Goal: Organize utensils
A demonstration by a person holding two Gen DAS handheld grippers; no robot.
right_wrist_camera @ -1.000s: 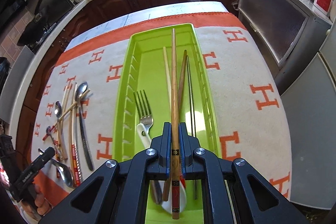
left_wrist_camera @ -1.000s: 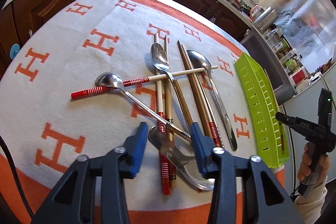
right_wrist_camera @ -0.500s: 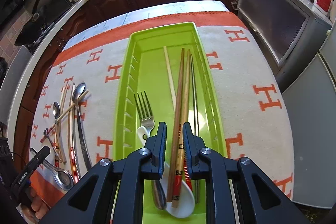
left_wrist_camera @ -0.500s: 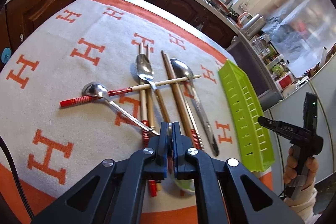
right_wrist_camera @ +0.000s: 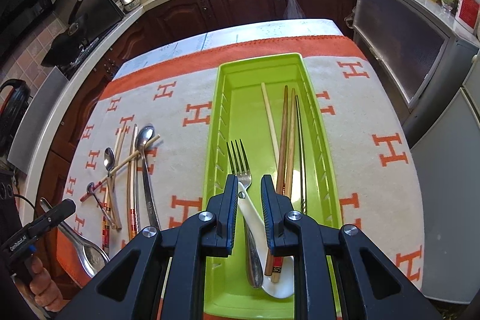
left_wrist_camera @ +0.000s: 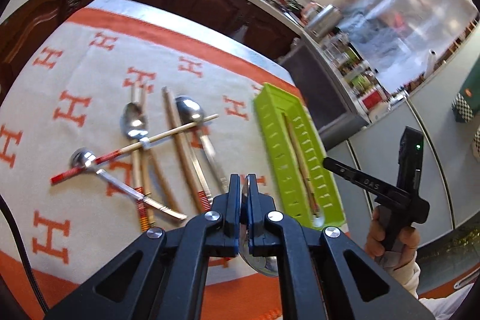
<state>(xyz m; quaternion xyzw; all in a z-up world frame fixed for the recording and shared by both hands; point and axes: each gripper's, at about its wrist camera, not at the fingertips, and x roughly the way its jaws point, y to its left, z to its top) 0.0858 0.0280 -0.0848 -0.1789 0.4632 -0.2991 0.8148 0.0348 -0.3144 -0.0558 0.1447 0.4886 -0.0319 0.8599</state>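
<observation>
Left tongs (left_wrist_camera: 243,185): pinching a big metal spoon (left_wrist_camera: 264,261) by its handle, bowl hanging beneath the arms, above the orange-lettered cloth (left_wrist_camera: 90,56) on the counter.
Right tongs (right_wrist_camera: 249,200): standing slightly spread, gripping nothing, hovering over the green tray (right_wrist_camera: 255,68).
Tray contents: fork (right_wrist_camera: 238,161), white spoon (right_wrist_camera: 277,288), several chopsticks (right_wrist_camera: 283,140) lying lengthwise inside.
Cloth pile: spoons (left_wrist_camera: 133,122) and crossed chopsticks (left_wrist_camera: 180,129) lying loose beside the tray.
</observation>
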